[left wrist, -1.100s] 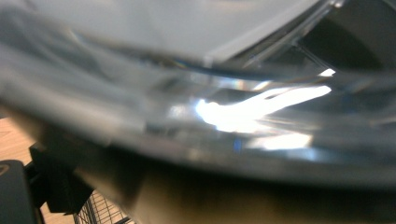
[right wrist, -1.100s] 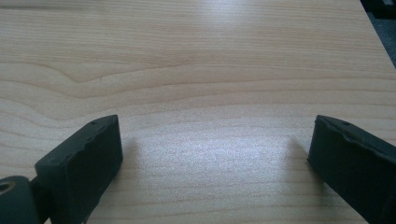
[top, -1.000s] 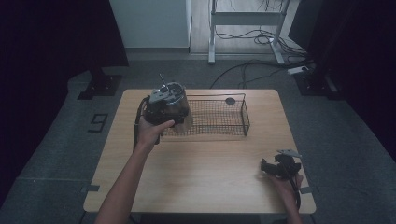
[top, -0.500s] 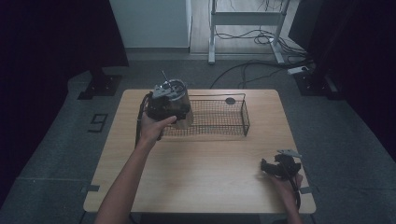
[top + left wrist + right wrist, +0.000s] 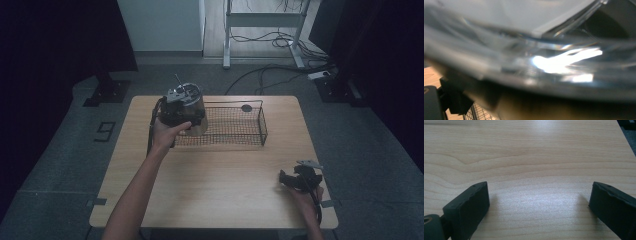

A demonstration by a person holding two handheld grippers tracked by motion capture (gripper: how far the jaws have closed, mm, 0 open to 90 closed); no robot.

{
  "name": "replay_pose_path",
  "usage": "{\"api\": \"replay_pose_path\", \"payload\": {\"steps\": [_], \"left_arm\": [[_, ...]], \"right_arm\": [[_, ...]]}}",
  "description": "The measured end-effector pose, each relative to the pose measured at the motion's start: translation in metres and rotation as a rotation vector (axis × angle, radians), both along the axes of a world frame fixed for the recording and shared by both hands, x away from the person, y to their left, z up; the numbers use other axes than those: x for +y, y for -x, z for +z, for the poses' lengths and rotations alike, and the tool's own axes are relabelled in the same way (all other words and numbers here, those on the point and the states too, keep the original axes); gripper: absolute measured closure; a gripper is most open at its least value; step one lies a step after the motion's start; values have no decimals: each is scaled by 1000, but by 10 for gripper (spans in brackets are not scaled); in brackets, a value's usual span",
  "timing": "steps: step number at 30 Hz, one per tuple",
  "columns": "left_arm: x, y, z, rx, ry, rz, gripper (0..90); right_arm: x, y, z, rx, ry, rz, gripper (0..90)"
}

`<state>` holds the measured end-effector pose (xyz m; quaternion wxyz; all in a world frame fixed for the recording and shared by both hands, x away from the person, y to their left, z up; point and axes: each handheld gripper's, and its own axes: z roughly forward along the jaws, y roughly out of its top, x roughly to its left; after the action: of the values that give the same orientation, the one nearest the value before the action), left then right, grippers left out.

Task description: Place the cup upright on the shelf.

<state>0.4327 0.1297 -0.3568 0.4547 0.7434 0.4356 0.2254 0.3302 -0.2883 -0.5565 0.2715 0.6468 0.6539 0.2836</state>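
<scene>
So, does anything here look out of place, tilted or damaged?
Nothing looks damaged or spilled. The left gripper holds a glass jar at the left end of the wire basket; whether the jar hangs or rests there cannot be told. A small dark round thing lies by the basket's far rim. The right gripper sits open on the table.

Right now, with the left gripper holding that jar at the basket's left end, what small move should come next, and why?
Probably a short lowering of the jar into the basket. The left gripper holds it at the basket's left end, seemingly above the mesh, while the right gripper rests open near the table's right front, so nothing else is in play.
</scene>
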Motion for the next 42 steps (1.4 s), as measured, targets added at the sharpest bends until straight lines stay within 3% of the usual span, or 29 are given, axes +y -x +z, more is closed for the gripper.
{"api": "replay_pose_path", "payload": {"steps": [17, 42], "left_arm": [[-9, -6, -3, 10, -12, -1, 41], [-15, -17, -16, 57, -34, 0, 41]], "right_arm": [[0, 0, 0, 0, 0, 0, 28], [0, 0, 0, 0, 1, 1, 27]]}}
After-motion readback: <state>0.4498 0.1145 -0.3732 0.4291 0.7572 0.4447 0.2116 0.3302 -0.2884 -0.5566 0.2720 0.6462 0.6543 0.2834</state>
